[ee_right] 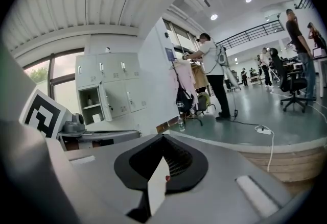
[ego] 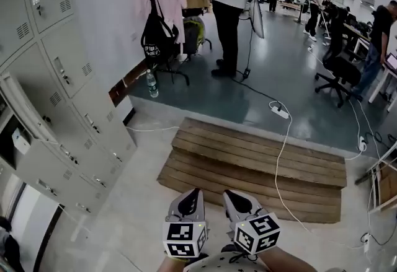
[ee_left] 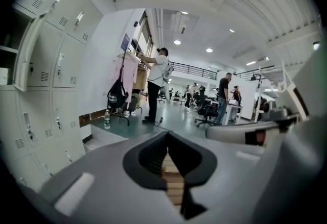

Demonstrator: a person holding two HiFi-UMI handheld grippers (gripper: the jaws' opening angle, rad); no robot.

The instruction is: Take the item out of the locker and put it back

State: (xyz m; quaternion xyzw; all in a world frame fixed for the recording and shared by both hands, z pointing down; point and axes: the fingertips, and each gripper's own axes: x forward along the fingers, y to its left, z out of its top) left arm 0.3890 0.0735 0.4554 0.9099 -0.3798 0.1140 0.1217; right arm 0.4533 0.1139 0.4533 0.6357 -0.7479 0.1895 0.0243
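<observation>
Down low in front, held the left gripper (ego: 196,193) with fingers pressed together on nothing — likewise the right gripper (ego: 227,194). Pointed both over the wooden steps (ego: 260,159), well apart from the open locker (ego: 7,156). Saw a white item (ego: 20,140) sitting inside, untouched. Judged the task barely begun — reach, removal and return all left.
</observation>
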